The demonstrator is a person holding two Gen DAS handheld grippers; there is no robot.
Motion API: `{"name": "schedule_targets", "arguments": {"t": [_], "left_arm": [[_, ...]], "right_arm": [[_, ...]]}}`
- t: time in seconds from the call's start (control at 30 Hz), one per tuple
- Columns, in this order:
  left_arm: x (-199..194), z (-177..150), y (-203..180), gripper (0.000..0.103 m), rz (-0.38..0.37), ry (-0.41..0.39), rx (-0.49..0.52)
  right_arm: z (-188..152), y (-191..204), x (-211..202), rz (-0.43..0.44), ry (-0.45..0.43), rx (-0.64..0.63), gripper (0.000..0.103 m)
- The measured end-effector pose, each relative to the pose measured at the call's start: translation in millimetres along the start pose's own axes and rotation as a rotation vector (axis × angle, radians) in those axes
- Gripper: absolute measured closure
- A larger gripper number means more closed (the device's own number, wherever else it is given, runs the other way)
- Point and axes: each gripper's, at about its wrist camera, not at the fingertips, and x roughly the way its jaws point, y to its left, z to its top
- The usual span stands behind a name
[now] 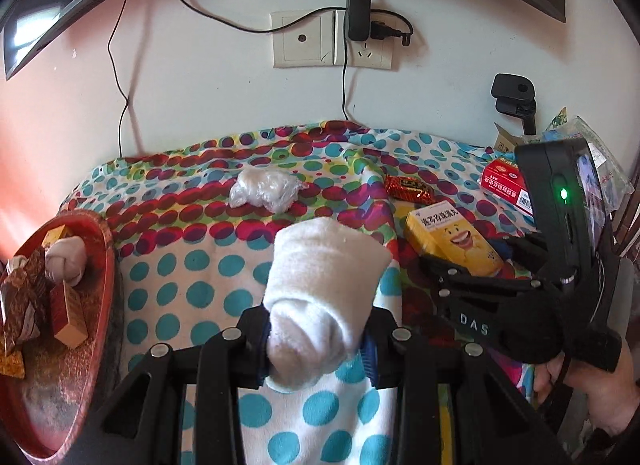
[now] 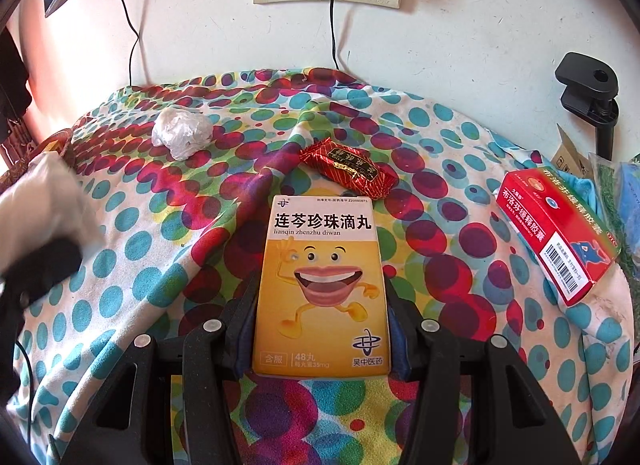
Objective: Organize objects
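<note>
At the left edge of our left wrist view sits a red tray (image 1: 102, 249) holding small boxes. In the lower centre our left gripper (image 1: 316, 339) is clenched on a rolled white sock (image 1: 320, 289) above the dotted cloth (image 1: 192, 265). In the right wrist view's lower centre, our right gripper (image 2: 320, 329) grasps a yellow medicine box (image 2: 320, 285); a red box (image 2: 556, 233) lies at right.

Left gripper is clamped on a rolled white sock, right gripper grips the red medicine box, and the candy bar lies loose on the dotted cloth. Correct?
Not quite. The right gripper grips the yellow medicine box, as the right wrist view shows; the red medicine box lies untouched on the dotted cloth. The rest holds.
</note>
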Motion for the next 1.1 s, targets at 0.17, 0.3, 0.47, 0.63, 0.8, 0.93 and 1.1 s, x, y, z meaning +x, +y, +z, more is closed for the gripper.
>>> {"name": "schedule_targets", "arguments": {"t": [0.17,0.3,0.47,0.63,0.8,0.93,1.1], "left_arm": [[-3.3,-16.1,12.9,0.068,-0.015,0.013,-0.047],[-3.6,-23.4,23.4,0.068,-0.01,0.026,-0.084],[-8.6,-27.1,34.9,0.068,-0.011,0.031,-0.102],[-12.9,-31.8,51.6,0.068,-0.005,0.042,-0.143],[-26.6,-32.8,67.4,0.068,0.01,0.029,-0.147],[-41.3,-29.8,89.1,0.068,-0.003,0.01,-0.203],[-63.9,-28.1,113.0,0.068,-0.002,-0.022,-0.223]], "right_arm": [[0.4,1.1,0.0,-0.004,0.0,-0.003,0.053],[0.2,-0.1,-0.4,0.002,-0.001,0.001,0.052],[-1.0,1.3,-1.9,-0.003,-0.001,-0.003,0.052],[-0.5,1.0,-1.4,-0.005,0.0,-0.003,0.052],[-1.3,-0.5,-2.4,-0.008,0.0,-0.005,0.052],[-0.7,-0.8,-1.7,-0.007,0.0,-0.005,0.052],[-1.1,-2.9,-2.0,-0.006,0.0,-0.004,0.052]]}}
